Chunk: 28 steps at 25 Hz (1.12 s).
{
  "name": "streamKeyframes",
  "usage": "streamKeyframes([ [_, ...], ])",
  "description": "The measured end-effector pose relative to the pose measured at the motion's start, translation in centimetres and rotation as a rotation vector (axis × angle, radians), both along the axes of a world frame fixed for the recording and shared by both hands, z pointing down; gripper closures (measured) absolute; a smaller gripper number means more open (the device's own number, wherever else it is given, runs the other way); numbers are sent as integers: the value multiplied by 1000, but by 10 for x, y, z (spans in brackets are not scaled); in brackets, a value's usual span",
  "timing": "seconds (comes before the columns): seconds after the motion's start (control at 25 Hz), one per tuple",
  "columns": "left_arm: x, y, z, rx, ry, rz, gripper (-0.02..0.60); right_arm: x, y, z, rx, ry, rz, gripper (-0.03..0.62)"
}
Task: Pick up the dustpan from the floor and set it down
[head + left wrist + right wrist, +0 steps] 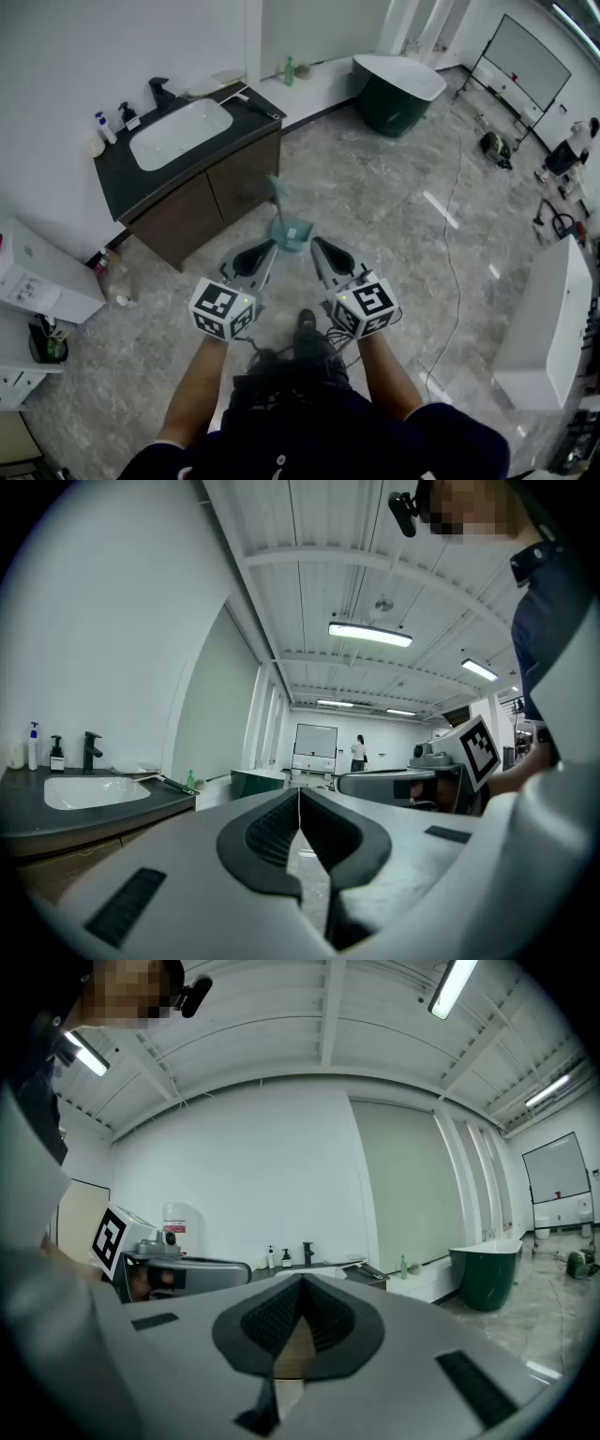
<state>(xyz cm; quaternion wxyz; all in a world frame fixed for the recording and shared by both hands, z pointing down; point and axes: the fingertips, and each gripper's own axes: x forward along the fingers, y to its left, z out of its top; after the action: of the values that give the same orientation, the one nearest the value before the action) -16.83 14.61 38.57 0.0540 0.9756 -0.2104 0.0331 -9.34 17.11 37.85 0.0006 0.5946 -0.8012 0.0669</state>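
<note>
Teal plastic dustpan is found on the floor just before the sink cabinet — with left hand-held gripper and right hand-held gripper closed and empty, jaws should be opened before its handle is approached.

No legible text, brand or number in any view.
Marker cubes at lower centre show only black-and-white square patterns. The pink label on the white container at left and the pump bottles at upper left are too small to read.
</note>
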Motion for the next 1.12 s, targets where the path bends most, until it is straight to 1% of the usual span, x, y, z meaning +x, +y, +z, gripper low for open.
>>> streamKeyframes([
  [0.4, -3, -6, 3, -4, 11, -6, 566, -3, -7, 4, -9, -10, 8, 588],
  [0.6, -6, -7, 5, -7, 18, -12, 568, -6, -8, 7, -19, 2, 7, 588],
  [1.0, -6, -6, 15, -28, 27, -4, 568, -5, -8, 18, -55, 21, 21, 588],
  [1.12, -5, -12, 21, -40, 21, -4, 568, -3, -13, 25, -74, 21, 25, 588],
])
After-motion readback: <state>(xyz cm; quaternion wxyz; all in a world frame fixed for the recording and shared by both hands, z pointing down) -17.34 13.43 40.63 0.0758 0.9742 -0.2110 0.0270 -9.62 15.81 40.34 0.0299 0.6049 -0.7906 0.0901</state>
